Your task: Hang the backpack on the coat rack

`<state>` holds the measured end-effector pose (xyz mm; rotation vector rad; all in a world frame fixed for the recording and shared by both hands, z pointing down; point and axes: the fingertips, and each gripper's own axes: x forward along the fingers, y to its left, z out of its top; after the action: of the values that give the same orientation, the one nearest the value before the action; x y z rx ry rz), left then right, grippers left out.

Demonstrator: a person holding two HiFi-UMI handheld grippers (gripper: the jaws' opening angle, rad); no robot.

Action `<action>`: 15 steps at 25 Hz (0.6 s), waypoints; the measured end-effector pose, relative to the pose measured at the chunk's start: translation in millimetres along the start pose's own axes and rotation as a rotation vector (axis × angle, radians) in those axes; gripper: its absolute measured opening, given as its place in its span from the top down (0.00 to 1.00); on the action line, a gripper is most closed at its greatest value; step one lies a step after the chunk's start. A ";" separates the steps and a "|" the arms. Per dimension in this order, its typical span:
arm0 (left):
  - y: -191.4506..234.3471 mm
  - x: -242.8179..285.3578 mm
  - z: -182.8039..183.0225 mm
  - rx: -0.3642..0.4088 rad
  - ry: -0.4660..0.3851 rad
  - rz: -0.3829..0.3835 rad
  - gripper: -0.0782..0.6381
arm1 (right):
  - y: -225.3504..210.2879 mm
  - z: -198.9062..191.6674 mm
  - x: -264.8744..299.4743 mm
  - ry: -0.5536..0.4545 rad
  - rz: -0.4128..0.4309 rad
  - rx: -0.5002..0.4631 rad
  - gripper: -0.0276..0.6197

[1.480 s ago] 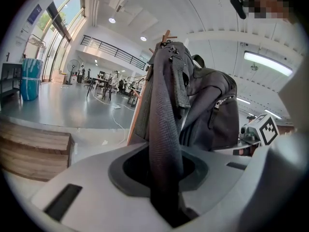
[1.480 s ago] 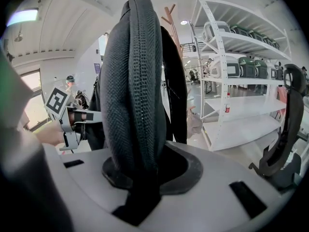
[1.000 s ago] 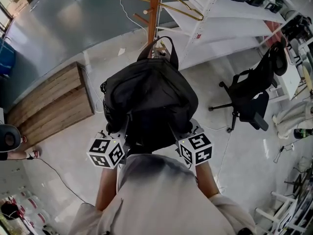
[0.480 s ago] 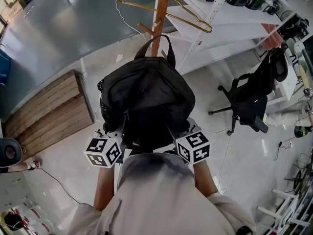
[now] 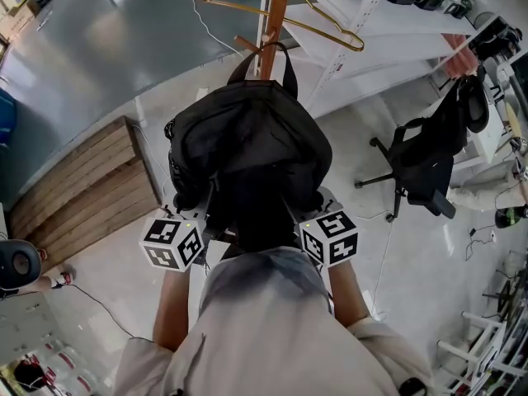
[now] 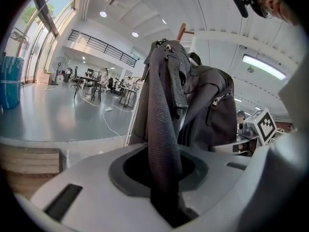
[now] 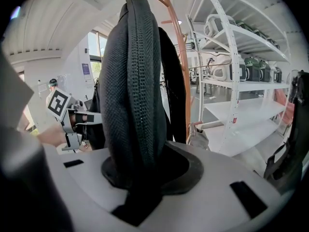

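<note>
A black backpack (image 5: 247, 151) hangs in front of me, held up by its two shoulder straps. My left gripper (image 5: 195, 218) is shut on the left strap (image 6: 164, 144), which runs up between its jaws. My right gripper (image 5: 308, 214) is shut on the padded right strap (image 7: 133, 105). The wooden coat rack (image 5: 276, 7) stands just beyond the bag. The bag's top handle loop (image 5: 264, 60) lies against the pole, at a short peg (image 5: 246, 43). Whether the loop rests on the peg I cannot tell. In the right gripper view the coat rack (image 7: 182, 71) rises behind the strap.
A gold wire hanger (image 5: 285, 15) hangs on the rack. White shelving (image 5: 379, 31) stands behind it to the right, a black office chair (image 5: 421, 167) on the right. A low wooden platform (image 5: 82, 188) lies to the left. Cables run across the floor.
Both grippers have carried the backpack forward toward the coat rack. Its handle loop, a little short of the pole before, now overlaps the pole at the peg.
</note>
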<state>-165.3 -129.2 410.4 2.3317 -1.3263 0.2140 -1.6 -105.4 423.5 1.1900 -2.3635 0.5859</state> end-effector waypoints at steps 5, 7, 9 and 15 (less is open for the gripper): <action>3.8 4.5 4.0 -0.002 0.000 0.005 0.77 | -3.8 5.2 5.0 -0.004 0.002 -0.003 0.80; 6.1 6.6 4.8 -0.004 0.003 0.010 0.77 | -5.2 6.3 8.4 -0.003 0.007 -0.001 0.80; 8.0 8.9 6.9 -0.004 0.004 0.016 0.77 | -6.9 8.1 11.3 -0.002 0.014 0.000 0.80; 10.3 18.8 12.0 0.015 0.009 0.039 0.77 | -15.9 13.2 18.4 -0.002 0.028 0.012 0.80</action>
<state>-165.0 -153.8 409.3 2.3158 -1.3704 0.2469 -0.8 -133.0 425.6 1.1654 -2.3851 0.6090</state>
